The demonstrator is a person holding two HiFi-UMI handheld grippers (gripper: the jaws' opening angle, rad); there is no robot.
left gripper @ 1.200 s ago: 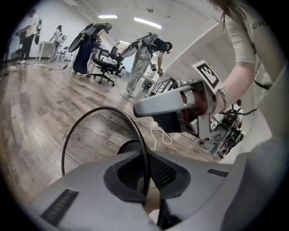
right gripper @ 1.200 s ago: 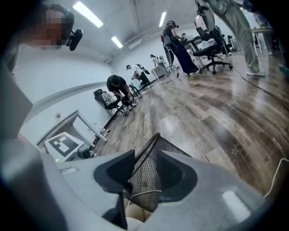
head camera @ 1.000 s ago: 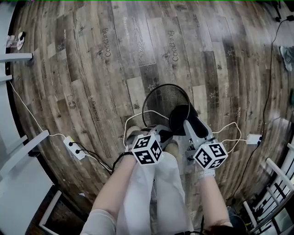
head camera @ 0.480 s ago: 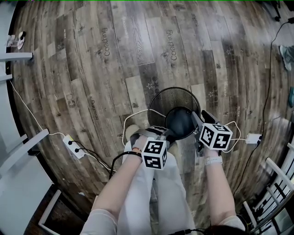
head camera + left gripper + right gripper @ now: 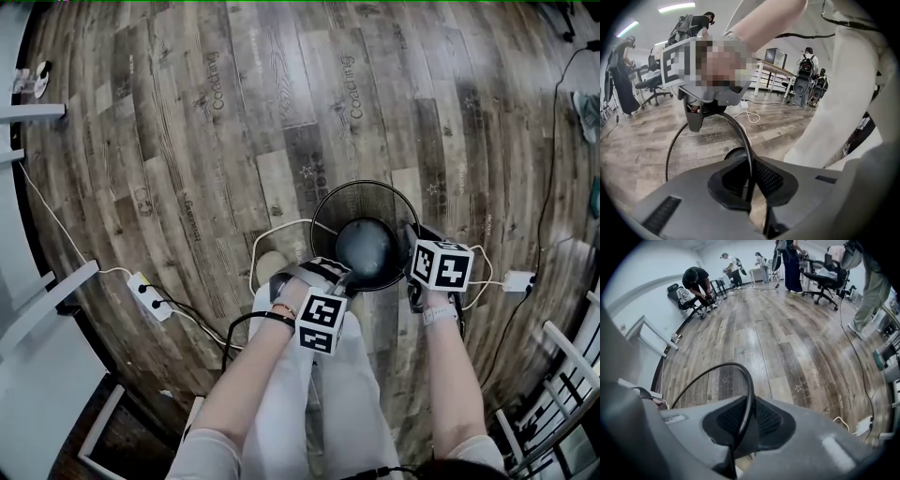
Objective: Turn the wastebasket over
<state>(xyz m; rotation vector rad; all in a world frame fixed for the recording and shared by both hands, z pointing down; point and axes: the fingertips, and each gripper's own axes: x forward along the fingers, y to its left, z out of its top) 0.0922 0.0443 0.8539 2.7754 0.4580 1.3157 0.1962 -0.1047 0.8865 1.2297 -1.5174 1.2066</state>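
Observation:
A black wire-mesh wastebasket [image 5: 330, 208] stands on the wood floor just ahead of my legs, its open mouth up and its dark bottom visible inside. My left gripper [image 5: 344, 275] is shut on the near left of the rim; in the left gripper view the rim wire [image 5: 746, 140] runs up from between its pads [image 5: 749, 182]. My right gripper [image 5: 410, 247] is at the right side of the rim, its jaws closing with the rim wire [image 5: 749, 394] clamped between them [image 5: 739, 428]. The mesh wall [image 5: 710, 386] curves away to the left.
A white power strip [image 5: 150, 299] and its cables lie on the floor to the left, a white adapter [image 5: 517, 281] to the right. White furniture frames stand at the left edge [image 5: 49, 309] and the lower right [image 5: 574, 375]. People and office chairs [image 5: 829, 268] are far off.
The basket has shifted right and come from a tilt to mouth-up. Both grippers moved right with it; the right one dropped onto the right rim and closed there.

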